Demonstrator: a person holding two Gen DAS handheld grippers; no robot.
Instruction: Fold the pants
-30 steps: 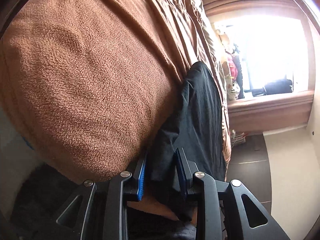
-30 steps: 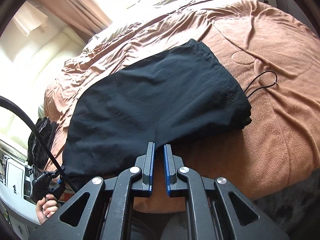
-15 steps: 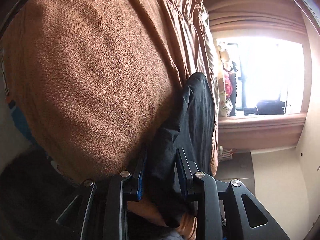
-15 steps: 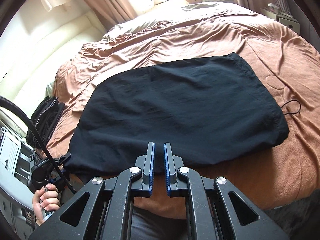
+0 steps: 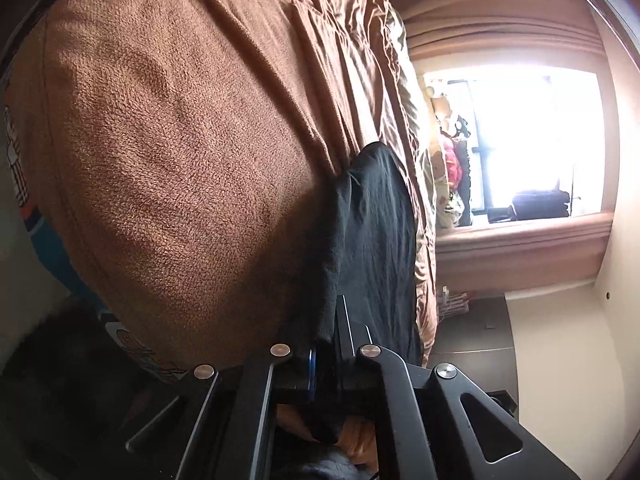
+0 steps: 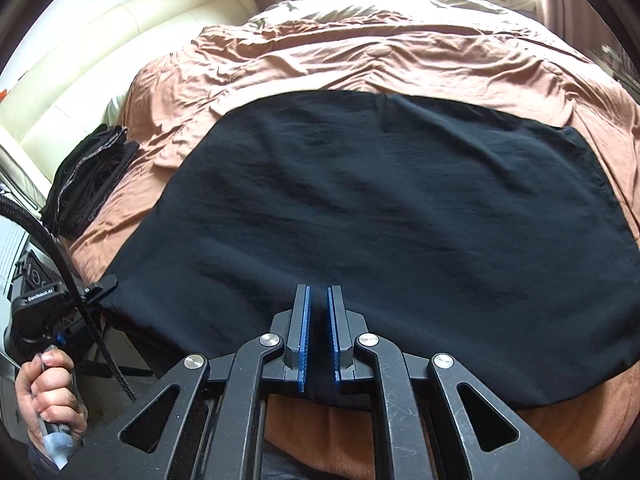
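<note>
Since the earlier frames my left gripper [image 5: 326,340] has just been closing, and its jaws are now pinched on the black cloth at the near corner of the pants [image 6: 384,232]; my right gripper [image 6: 318,324] has swung across the near edge, from one side of the garment toward its middle, its blue pads nearly together with nothing between them, so it is clenched on air.

From the right wrist view I can see the left gripper [image 6: 86,294] biting the corner at the bed's near left edge, with the person's hand [image 6: 52,392] wrapped round its handle and a black cable [image 6: 80,292] running past it; the pants lie spread flat on the brown blanket [image 6: 360,60] of the bed, already doubled into a broad dark panel by my reading, hem toward the right.

To do this step well, I judge I should keep the left pinch deep enough that the layers do not slip apart, open the right jaws and take the near edge at a matching point, then lift both together and carry the cloth over evenly so the fold line stays straight and no wrinkle is trapped.

Counted: two grippers, one pair of pants being worked, one blanket, and one stack of dark folded clothes [image 6: 90,178] at the left side of the bed, beside a cream headboard [image 6: 100,52].
</note>
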